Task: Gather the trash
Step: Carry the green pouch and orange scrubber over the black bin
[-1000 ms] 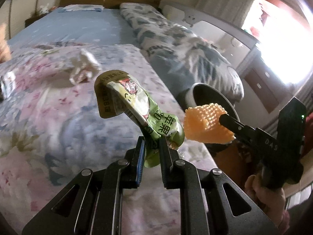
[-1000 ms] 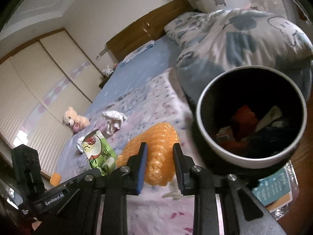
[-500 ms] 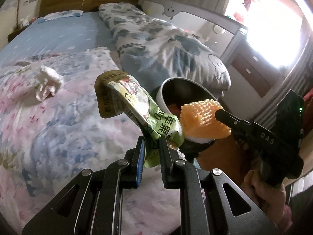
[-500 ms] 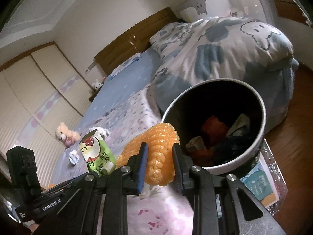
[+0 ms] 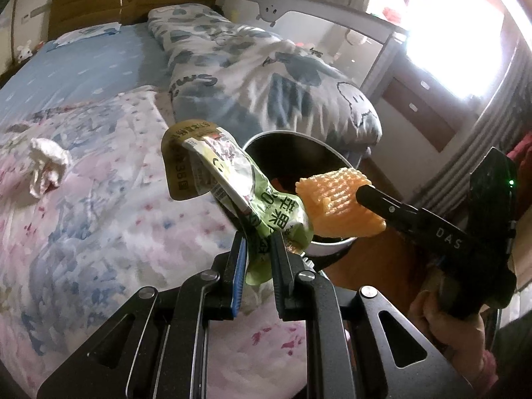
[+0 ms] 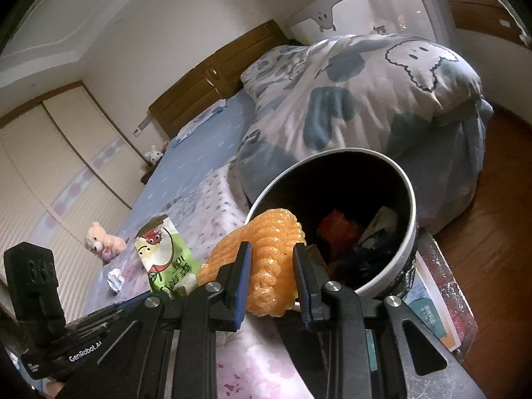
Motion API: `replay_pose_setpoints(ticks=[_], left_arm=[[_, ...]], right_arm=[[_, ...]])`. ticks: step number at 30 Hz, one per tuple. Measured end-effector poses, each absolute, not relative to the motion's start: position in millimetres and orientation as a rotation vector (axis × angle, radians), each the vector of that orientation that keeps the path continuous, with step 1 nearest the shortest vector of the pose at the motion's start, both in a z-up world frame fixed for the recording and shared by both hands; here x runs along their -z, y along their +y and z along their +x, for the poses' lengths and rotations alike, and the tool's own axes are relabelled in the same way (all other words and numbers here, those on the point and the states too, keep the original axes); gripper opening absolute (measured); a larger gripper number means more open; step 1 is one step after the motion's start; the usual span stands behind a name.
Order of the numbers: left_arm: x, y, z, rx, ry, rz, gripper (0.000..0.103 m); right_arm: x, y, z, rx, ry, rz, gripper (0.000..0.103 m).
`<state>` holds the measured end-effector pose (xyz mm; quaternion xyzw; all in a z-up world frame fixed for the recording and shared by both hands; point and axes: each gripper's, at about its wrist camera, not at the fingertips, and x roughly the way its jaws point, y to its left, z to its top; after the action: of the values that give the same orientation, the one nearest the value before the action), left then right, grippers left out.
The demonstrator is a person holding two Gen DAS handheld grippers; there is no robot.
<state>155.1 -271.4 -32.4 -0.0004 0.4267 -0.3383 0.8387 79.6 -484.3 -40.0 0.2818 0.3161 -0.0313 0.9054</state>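
Observation:
My left gripper (image 5: 258, 249) is shut on a green snack wrapper (image 5: 232, 179) and holds it up beside the trash bin's (image 5: 324, 151) near rim. My right gripper (image 6: 271, 259) is shut on an orange foam net (image 6: 266, 252), held at the bin's (image 6: 407, 199) left rim. The net (image 5: 335, 202) and right gripper (image 5: 360, 194) also show in the left wrist view, over the bin's opening. The wrapper (image 6: 164, 259) and left gripper body (image 6: 66, 342) show in the right wrist view. The bin holds several pieces of trash, one red (image 6: 337, 232).
A crumpled white tissue (image 5: 45, 166) lies on the floral bedspread (image 5: 99, 216); it also shows small in the right wrist view (image 6: 115, 279). A plush bear (image 6: 101, 241) sits further off. A folded cloud-print duvet (image 5: 266, 76) lies behind the bin. Wooden floor (image 6: 498, 232) is to the right.
Both grippers have carried their loads away from the bed toward the bin. The bin now looks larger and nearer, and the foam net has come over its rim.

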Motion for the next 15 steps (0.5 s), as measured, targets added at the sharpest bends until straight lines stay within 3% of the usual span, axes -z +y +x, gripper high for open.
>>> replay_pose_setpoints(ticks=[15], left_arm=[[32.6, -313.5, 165.5, 0.742, 0.910, 0.054, 0.013]], right_arm=[[42.1, -512.1, 86.0, 0.106, 0.641, 0.587, 0.025]])
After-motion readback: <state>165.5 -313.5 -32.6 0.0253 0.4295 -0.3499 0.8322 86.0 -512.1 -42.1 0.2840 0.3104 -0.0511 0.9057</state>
